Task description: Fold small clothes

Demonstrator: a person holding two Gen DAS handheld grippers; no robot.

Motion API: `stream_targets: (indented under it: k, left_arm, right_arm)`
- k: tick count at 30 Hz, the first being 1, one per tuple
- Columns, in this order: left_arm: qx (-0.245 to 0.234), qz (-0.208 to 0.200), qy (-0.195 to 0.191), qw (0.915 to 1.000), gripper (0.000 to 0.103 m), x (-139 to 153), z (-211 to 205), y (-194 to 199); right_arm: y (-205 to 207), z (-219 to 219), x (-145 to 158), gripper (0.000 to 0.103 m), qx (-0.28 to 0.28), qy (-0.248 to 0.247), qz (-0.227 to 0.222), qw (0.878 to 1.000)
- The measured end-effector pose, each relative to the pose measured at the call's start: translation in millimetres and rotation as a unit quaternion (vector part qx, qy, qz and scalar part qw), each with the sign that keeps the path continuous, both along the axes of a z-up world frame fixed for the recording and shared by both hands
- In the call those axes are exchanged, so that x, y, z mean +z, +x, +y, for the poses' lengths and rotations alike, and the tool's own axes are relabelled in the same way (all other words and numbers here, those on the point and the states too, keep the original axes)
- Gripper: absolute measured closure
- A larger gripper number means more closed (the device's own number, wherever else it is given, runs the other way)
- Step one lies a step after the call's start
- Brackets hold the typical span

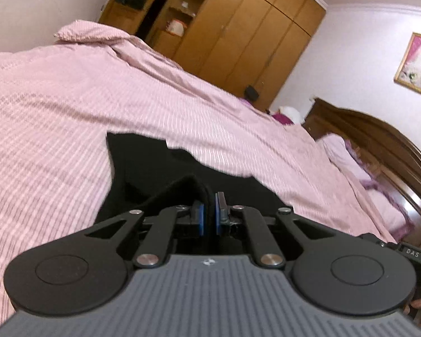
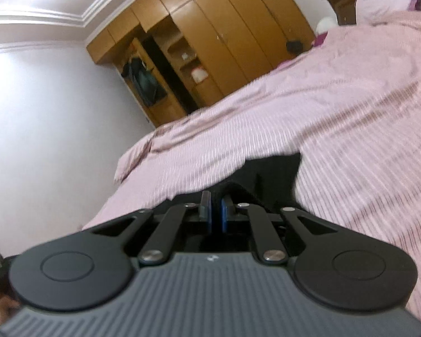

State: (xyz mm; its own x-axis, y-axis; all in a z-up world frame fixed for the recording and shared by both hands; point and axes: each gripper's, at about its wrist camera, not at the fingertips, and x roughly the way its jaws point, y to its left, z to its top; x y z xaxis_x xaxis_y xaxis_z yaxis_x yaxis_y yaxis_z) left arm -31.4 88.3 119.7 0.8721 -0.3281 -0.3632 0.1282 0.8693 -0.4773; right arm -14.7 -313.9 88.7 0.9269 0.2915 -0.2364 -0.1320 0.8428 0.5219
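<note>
Blur softens the pink striped bedspread [image 1: 70, 106]; black garment [image 1: 154, 165] is clamped by left gripper [image 1: 209, 213] and right gripper [image 2: 216, 213]. "DAS" is read beside it.

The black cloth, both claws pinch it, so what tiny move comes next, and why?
Probably carry the pinched edge forward over the rest. The left gripper and right gripper are shut on the black cloth, whose far part lies flat on the pink bedspread.

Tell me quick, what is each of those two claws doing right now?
Left gripper: closed, pinching the black garment.
Right gripper: closed, also pinching the black garment.
</note>
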Motion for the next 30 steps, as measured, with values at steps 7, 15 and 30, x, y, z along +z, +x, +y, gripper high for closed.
stream_targets:
  k: [7,15,30]
  left_arm:
    - [0.038,-0.016,-0.011,0.9991,0.095,15,4,47]
    - [0.077,-0.005,-0.02,0.9968,0.095,15,7,110]
    - [0.109,0.057,0.057,0.9907,0.095,-48,-4,239]
  right_arm:
    - [51,2,17,0.094,-0.025,-0.005,-0.022,0.999]
    - [107,12,21,0.094,-0.05,-0.03,-0.037,0.998]
    - [214,27,-27,0.094,-0.078,-0.074,0.015,0.994]
